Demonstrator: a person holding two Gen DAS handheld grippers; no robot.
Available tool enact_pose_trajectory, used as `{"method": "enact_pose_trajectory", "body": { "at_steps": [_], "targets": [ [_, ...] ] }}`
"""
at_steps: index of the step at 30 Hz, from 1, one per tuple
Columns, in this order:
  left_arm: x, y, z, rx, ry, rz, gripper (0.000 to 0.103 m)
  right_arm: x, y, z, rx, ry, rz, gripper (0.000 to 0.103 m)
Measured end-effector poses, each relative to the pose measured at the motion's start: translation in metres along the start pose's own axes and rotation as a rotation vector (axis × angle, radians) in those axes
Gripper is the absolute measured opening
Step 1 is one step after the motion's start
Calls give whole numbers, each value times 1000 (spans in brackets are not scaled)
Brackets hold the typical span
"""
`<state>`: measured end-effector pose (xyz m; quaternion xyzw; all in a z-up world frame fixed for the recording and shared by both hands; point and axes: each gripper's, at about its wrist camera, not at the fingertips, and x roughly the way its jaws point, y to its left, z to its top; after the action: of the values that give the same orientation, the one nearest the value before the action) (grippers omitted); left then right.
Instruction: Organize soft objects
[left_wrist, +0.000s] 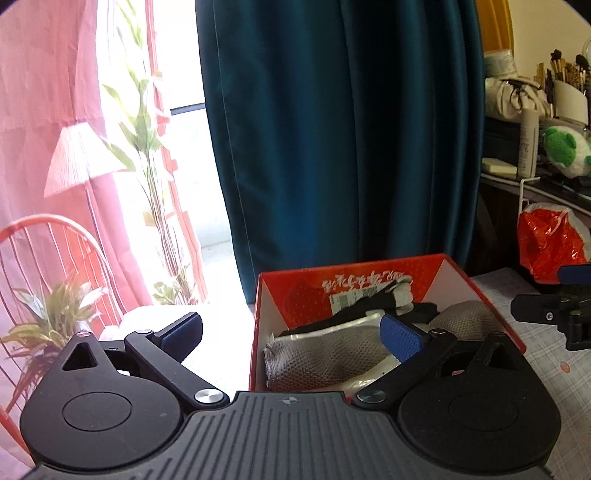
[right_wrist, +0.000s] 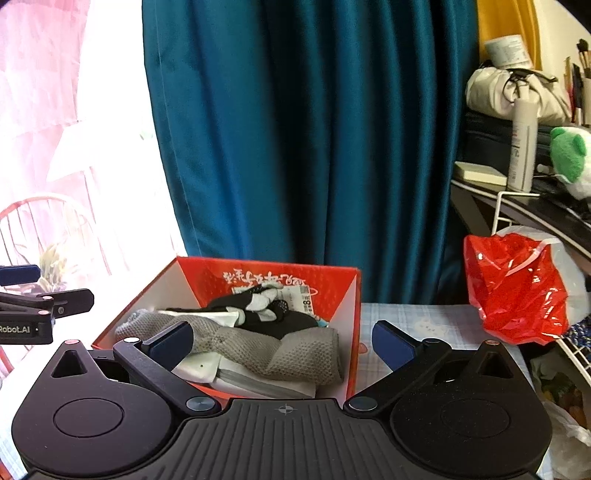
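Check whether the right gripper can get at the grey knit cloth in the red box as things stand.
Probably yes. The right gripper is open and empty, just before the red box; the grey cloth lies on top, near its open front, with nothing covering it.

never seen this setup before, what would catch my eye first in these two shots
The red cardboard box in the middle, standing open on the checked tablecloth, with a grey knitted cloth draped across black-and-white socks inside. Behind it hangs a broad teal curtain, and to the right a crumpled red plastic bag sits below a cluttered shelf. Both grippers, left and right, hover open and empty at the box's near edge.
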<state>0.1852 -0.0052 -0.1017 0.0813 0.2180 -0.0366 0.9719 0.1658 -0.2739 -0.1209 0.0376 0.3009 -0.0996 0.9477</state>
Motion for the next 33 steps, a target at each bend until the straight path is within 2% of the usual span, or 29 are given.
{"method": "enact_pose_trajectory", "body": {
  "at_steps": [5, 13, 17, 20, 25, 33],
  "targets": [
    [-34, 0, 18, 10, -39, 24, 103, -32, 10, 9, -20, -60, -83, 103],
    [-128, -7, 39, 14, -194, 60, 103, -125, 14, 41, -28, -189, -67, 103],
    [-170, -15, 40, 16, -261, 125, 103, -170, 24, 45, -58, -263, -89, 103],
    [-195, -21, 38, 21, -289, 123, 103, -198, 30, 42, -54, -300, -98, 103],
    [-213, -30, 32, 30, -298, 129, 103, -222, 31, 32, -7, -319, -66, 103],
    [-204, -21, 32, -15, -259, 117, 103, -237, 35, 26, -24, -348, -90, 103]
  ]
}}
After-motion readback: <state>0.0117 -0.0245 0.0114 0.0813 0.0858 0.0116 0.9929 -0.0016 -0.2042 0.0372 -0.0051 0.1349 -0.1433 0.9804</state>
